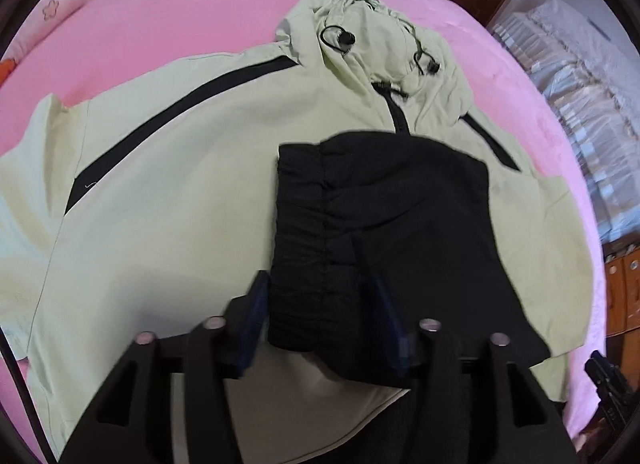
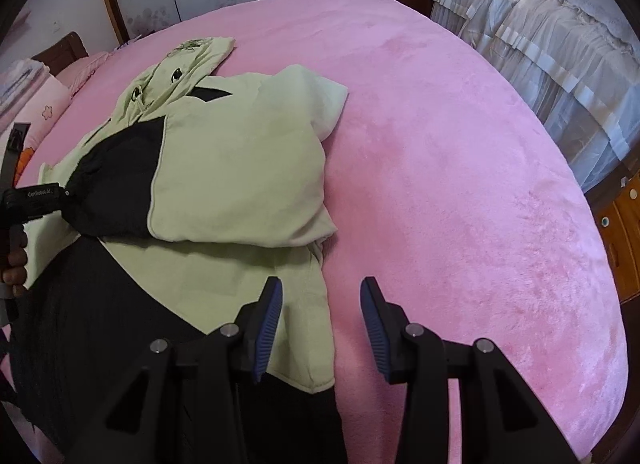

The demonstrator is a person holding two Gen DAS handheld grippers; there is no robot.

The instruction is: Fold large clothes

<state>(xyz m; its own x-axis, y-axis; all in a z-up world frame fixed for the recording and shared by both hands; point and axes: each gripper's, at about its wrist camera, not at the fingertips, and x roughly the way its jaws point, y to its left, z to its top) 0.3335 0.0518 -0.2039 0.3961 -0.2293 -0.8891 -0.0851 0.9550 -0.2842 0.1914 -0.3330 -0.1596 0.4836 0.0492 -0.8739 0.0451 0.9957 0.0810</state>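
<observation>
A pale green hooded jacket (image 1: 180,191) with black stripes and black lower panels lies on the pink bed, hood (image 1: 360,43) at the far end. Its right sleeve is folded across the chest; the sleeve's black cuff end (image 1: 384,232) sits between the jaws of my left gripper (image 1: 318,316), which stand around the bunched fabric. In the right wrist view the jacket (image 2: 236,167) lies left, the left gripper (image 2: 32,199) holds the black cuff (image 2: 116,179). My right gripper (image 2: 320,320) is open and empty, hovering over the jacket's hem edge (image 2: 304,304).
The pink bed cover (image 2: 460,183) stretches wide to the right of the jacket. Pink pillows (image 2: 40,103) lie at the head end. A second bed with a frilled pale cover (image 2: 560,63) stands to the right, with a wooden cabinet (image 2: 624,240) near it.
</observation>
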